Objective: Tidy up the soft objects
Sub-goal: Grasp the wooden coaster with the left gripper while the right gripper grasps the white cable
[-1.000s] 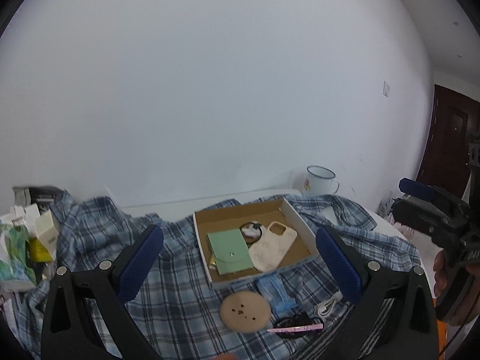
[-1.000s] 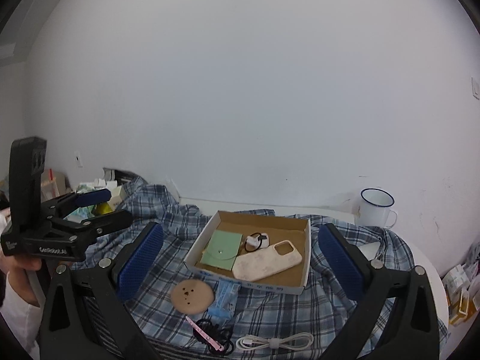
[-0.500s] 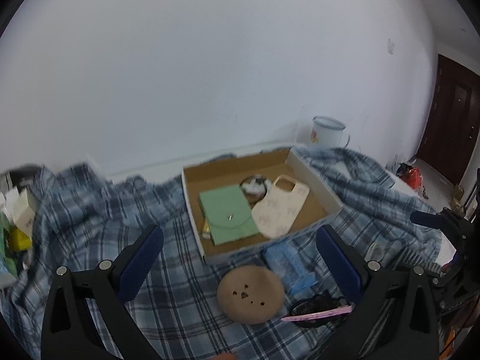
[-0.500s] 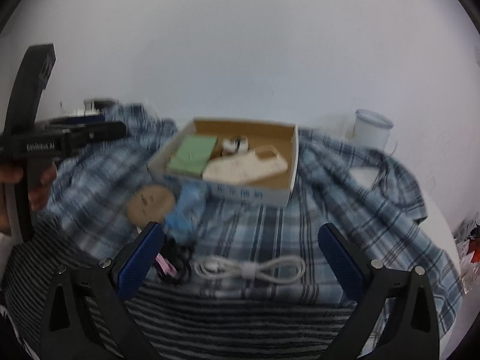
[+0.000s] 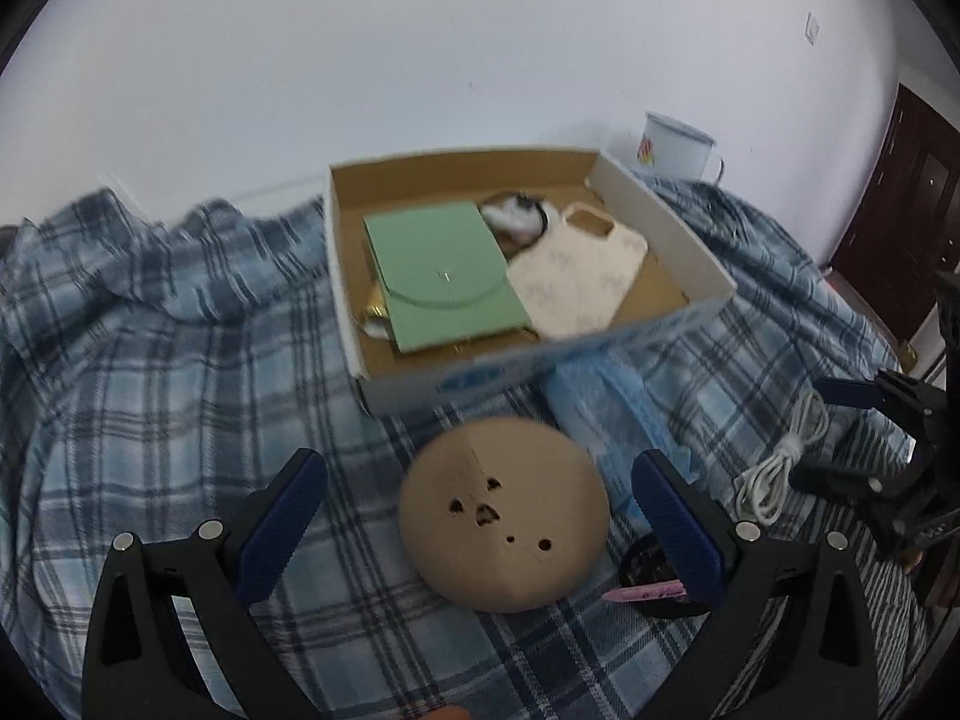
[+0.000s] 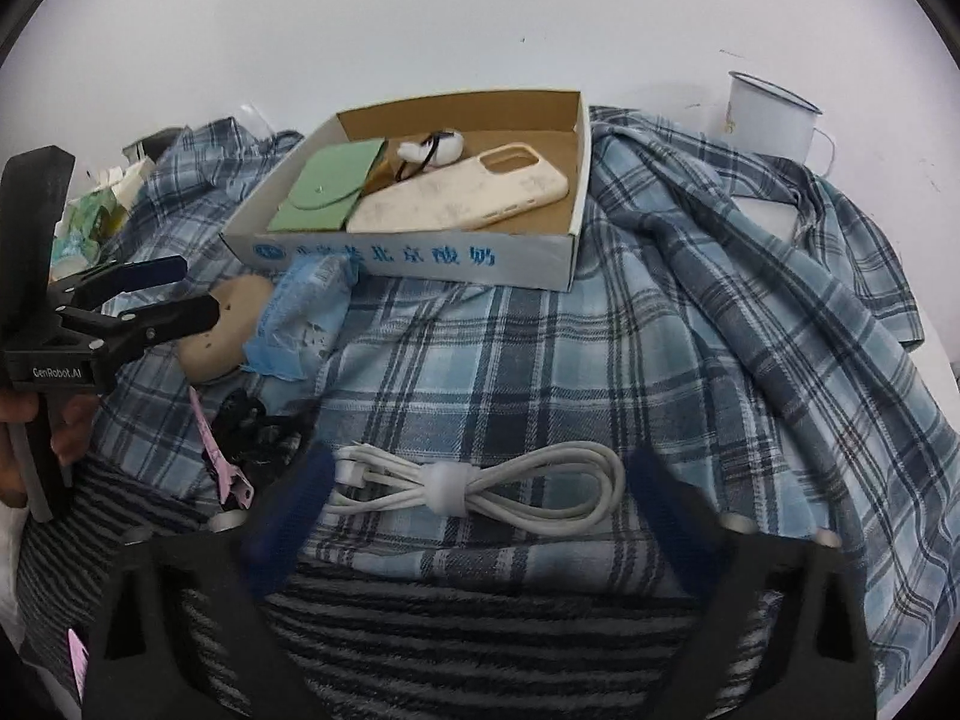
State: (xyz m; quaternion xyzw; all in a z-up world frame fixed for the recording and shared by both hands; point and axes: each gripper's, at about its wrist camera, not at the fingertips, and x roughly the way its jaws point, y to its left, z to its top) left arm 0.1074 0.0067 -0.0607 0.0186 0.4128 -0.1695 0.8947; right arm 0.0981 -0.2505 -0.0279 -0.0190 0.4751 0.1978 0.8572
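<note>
**Between the blue pads: two soft targets lined up**

Low in the left wrist frame, the left gripper point(image 5: 480, 504) stands wide open and empty, its pads flanking the tan round pad point(image 5: 503, 516) on the plaid shirt point(image 5: 150, 360). That pad looks light and squashy — a pinch across its rim should hold, though it may buckle. At the bottom centre of the right wrist frame, the right gripper point(image 6: 474, 510) gapes just as wide, empty, framing the coiled white cable point(image 6: 480, 483); floppy and light, best taken at its tie band. The cardboard box point(image 6: 420, 255) sits above, mid-frame. Compared with a second ago, both grippers have dropped from looking over the whole table to close above these items — the box now looms larger.
</note>
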